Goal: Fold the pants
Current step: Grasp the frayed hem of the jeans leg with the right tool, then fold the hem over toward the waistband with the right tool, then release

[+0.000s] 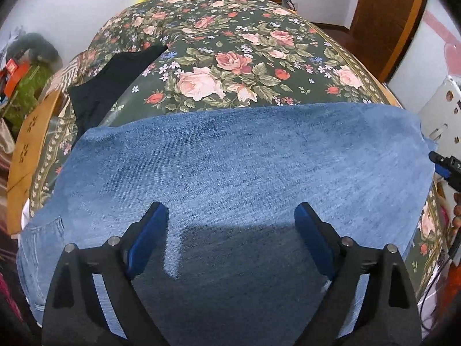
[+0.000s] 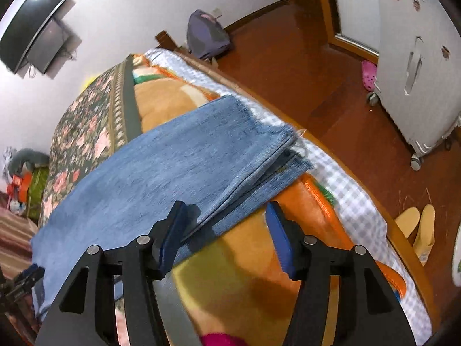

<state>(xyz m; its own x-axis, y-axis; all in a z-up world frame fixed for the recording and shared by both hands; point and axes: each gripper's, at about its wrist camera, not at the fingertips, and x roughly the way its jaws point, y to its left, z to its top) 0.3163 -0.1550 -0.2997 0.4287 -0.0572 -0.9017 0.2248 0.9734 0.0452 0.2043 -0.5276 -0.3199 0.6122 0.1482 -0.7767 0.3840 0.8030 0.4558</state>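
Note:
Blue denim pants (image 1: pixel 236 167) lie flat across the floral bedspread (image 1: pixel 224 57), folded lengthwise with one leg on the other. A back pocket shows at the left end (image 1: pixel 43 239). My left gripper (image 1: pixel 230 216) hovers open and empty over the middle of the pants. In the right wrist view the pants (image 2: pixel 173 161) stretch away to the left, their frayed leg hems (image 2: pixel 288 150) stacked near the bed's edge. My right gripper (image 2: pixel 227 213) is open and empty, straddling the near edge of the leg ends.
A black garment (image 1: pixel 115 77) lies on the bed's far left. An orange blanket (image 2: pixel 302 210) and checked sheet (image 2: pixel 345 190) lie under the leg ends. A white suitcase (image 2: pixel 417 57), yellow slippers (image 2: pixel 417 227) and a backpack (image 2: pixel 207 34) stand on the wooden floor.

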